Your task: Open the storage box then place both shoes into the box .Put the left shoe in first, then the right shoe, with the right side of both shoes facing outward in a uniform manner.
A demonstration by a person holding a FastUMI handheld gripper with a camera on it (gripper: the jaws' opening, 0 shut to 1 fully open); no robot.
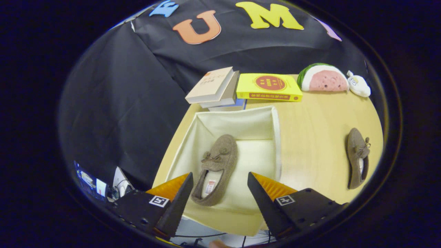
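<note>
Gripper view: the tongs (219, 179) hang over the near end of the storage box (275, 137), spread wide, nothing held, neither finger touching anything; the box is a cream fabric one, open at the top, sitting on a pale wooden table (317, 137); one brown shoe (217, 165) lies inside on the box floor, just ahead of and between the fingers, closer to the left finger, heel end nearest the tongs and toe pointing away toward the far wall of the box; it has a small bow on the upper and a pale lining with a label showing in the opening; the right half of the box floor, ahead of the right finger, is bare; the second brown shoe (358, 158) lies on the table well off to the right of the right finger, outside the box and apart from it, sole down so far as I can tell, its bow toward the far end; beyond the box, at the back of the table, a stack of books (213, 88) with pale covers, tilted, just past the box's far left corner; touching or just beside it to the right a yellow book (268, 88) lying flat; farther right a watermelon-slice plush (322, 79) and a small white plush (359, 86) beside it; the booth's black cloth wall (120, 103) rises behind and to the left.
</note>
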